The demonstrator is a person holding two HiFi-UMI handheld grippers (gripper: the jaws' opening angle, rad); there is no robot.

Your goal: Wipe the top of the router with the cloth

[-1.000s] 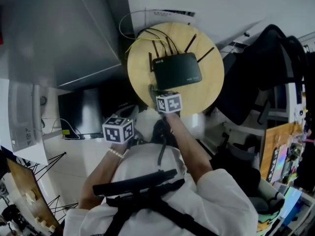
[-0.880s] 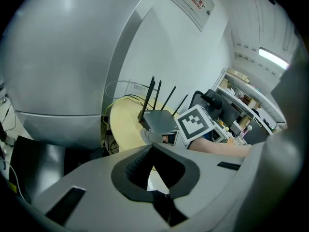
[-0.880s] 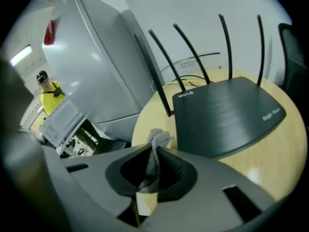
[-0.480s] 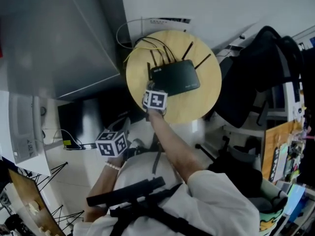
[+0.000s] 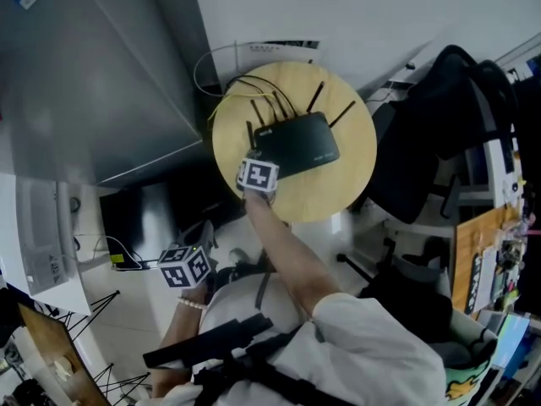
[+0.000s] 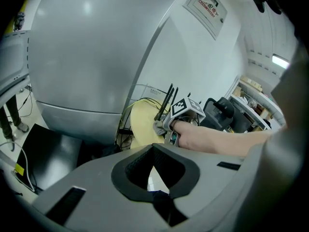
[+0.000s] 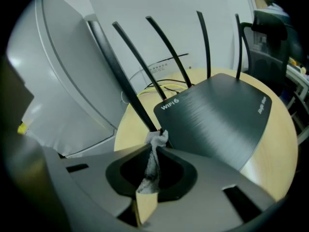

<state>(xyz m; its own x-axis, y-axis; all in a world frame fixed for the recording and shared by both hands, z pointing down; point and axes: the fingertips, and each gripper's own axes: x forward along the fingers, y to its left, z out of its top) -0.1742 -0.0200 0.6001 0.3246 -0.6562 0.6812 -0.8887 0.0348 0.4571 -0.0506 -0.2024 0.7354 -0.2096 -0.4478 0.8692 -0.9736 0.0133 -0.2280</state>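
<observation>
The right gripper (image 5: 256, 176) has slid from the router's (image 5: 296, 145) 6 o'clock edge to its 8 o'clock corner. Its fingers are clamped on the white cloth (image 7: 153, 151), whose tip touches that corner beside an antenna base. The router lies on the round desk (image 5: 338, 194). The left gripper (image 5: 184, 266), its fingers closed on nothing, has dropped lower, well off the desk at 7 o'clock.

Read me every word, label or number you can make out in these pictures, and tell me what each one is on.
"WIFI6": printed on the top of the router, near its left corner.
Second print by the router's right edge: too blurred to read.
White label behind the router: too small to read.
Sign high up in the left gripper view: too small to read.
</observation>
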